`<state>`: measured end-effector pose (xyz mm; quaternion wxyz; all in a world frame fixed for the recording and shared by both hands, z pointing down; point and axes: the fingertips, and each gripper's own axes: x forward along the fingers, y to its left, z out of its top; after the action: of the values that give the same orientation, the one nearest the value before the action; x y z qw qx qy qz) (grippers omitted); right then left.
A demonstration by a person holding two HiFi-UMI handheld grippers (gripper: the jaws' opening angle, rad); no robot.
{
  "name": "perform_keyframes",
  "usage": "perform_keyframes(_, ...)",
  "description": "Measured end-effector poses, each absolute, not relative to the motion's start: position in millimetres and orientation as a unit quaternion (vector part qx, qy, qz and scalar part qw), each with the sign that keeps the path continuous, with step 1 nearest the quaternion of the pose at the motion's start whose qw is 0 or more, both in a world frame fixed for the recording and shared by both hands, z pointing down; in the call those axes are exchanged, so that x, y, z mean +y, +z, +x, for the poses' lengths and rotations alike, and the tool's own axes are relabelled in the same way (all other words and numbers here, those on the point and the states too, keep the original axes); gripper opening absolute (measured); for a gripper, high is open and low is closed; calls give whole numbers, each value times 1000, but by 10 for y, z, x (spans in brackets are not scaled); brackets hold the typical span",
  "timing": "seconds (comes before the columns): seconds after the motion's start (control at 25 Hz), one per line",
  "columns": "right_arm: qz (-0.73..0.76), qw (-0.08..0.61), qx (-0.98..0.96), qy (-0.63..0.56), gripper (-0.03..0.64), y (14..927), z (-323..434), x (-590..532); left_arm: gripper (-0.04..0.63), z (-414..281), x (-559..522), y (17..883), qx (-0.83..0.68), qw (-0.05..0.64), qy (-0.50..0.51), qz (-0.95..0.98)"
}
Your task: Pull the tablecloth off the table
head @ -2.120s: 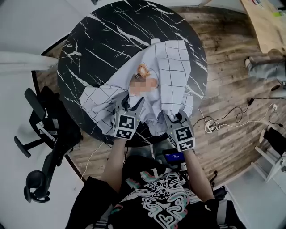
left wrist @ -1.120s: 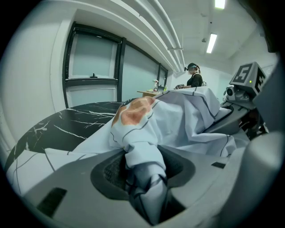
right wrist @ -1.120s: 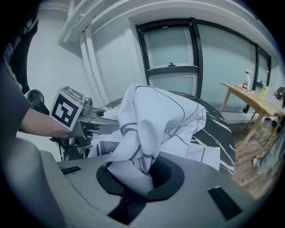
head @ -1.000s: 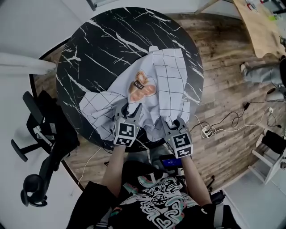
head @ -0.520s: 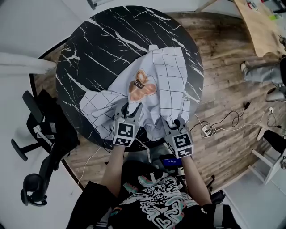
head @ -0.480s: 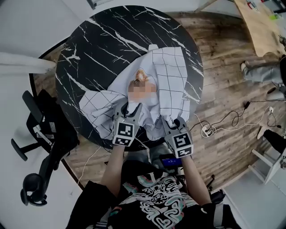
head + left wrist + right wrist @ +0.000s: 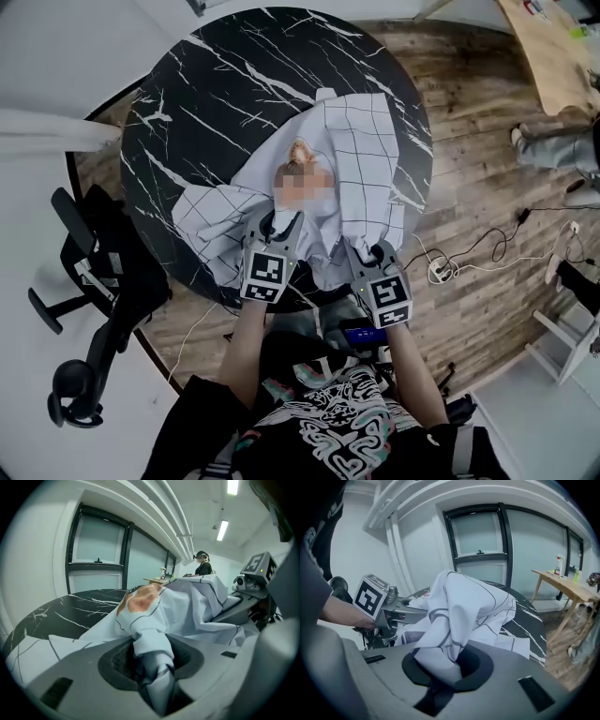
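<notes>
One round black table (image 7: 216, 84), mostly bare, with the checked tablecloth (image 7: 361, 141) heaped on its near half and spilling over the near edge. Left gripper (image 7: 278, 223) clamped on a twisted bunch of cloth, right gripper (image 7: 370, 251) nipped tight on another fold just beside it. Probably best pulled evenly toward the body, low and level, hands together, to keep either fold from slipping or snagging on the rim.
</notes>
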<state>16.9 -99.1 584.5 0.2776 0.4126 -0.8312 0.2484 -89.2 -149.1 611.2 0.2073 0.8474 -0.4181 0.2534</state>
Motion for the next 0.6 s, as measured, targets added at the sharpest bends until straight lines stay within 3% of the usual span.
perform_keyframes(0.6, 424, 253, -837, 235, 61, 5708, 235, -1065, 158, -795, -1534, 5919, -418, 196, 235, 856)
